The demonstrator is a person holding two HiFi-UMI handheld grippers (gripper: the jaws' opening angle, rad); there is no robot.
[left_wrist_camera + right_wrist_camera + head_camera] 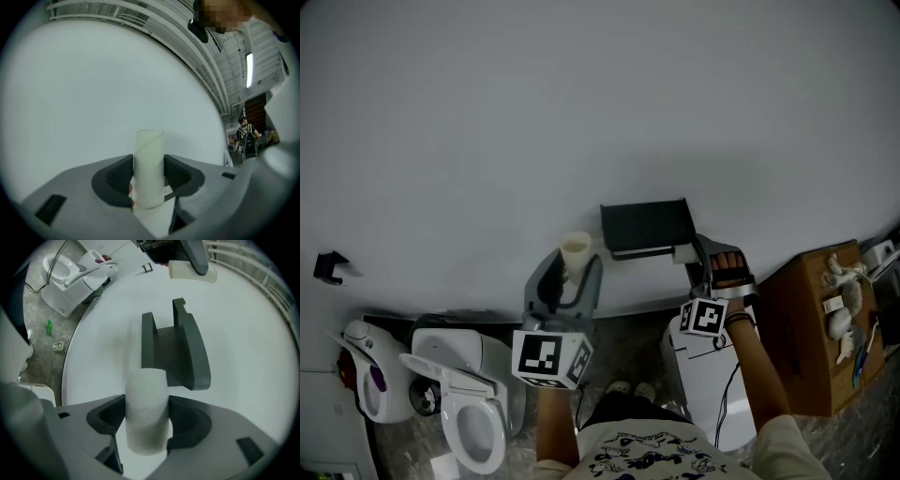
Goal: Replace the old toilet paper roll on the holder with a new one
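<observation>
- Both pads of my left gripper (149, 180) are clenched on a bare cardboard tube (149, 150), cream and smooth, upright, spiral seam showing.
- My right gripper (146, 420) grasps a new toilet paper roll (145, 399), white and soft-textured.
- That roll sits just beside the right end of the dark grey holder (176, 345) on the white wall (581, 112); whether they touch I cannot tell.
- Cardboard box (811, 323) at my right carries small white items on top.
</observation>
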